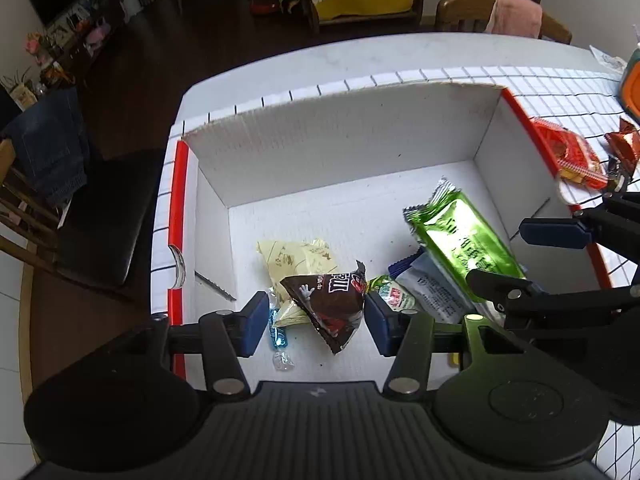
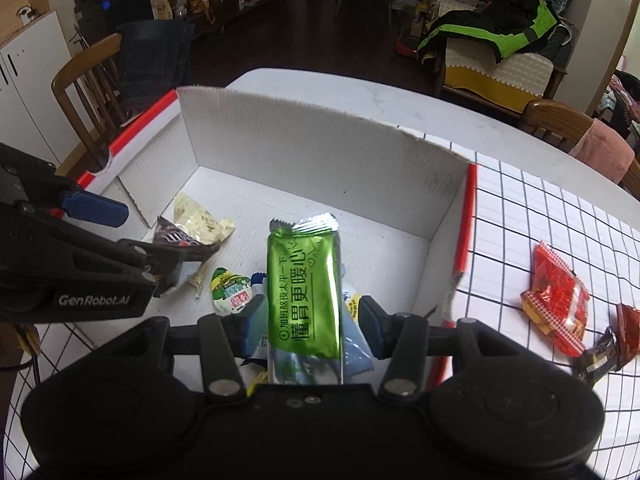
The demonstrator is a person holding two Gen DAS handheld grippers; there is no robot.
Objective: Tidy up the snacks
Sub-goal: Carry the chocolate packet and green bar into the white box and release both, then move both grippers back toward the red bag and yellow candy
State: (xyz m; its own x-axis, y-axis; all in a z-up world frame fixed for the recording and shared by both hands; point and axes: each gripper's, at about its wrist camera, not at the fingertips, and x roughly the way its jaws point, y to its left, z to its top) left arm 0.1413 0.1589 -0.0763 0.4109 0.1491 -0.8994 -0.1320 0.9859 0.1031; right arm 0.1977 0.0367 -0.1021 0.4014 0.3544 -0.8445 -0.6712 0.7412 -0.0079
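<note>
A white cardboard box point(image 1: 340, 152) with red edges stands on the table. My left gripper point(image 1: 316, 324) reaches into it; a brown chocolate packet point(image 1: 332, 304) lies between its blue pads, with a gap at the left pad, so the jaws stand open. A cream packet point(image 1: 296, 260), a small green-white packet point(image 1: 394, 294) and a blue-white packet point(image 1: 436, 292) rest on the box floor. My right gripper point(image 2: 310, 318) is open around a green foil packet point(image 2: 306, 276), which leans on the pile inside the box point(image 2: 320, 160) with space beside both pads. Each gripper appears in the other's view.
On the grid-patterned tablecloth point(image 2: 540, 208) right of the box lie a red snack packet point(image 2: 556, 304) and small dark and red wrappers point(image 2: 600, 356). An orange-topped object point(image 1: 632, 84) sits at the far right. Wooden chairs point(image 2: 80, 80) stand around the table.
</note>
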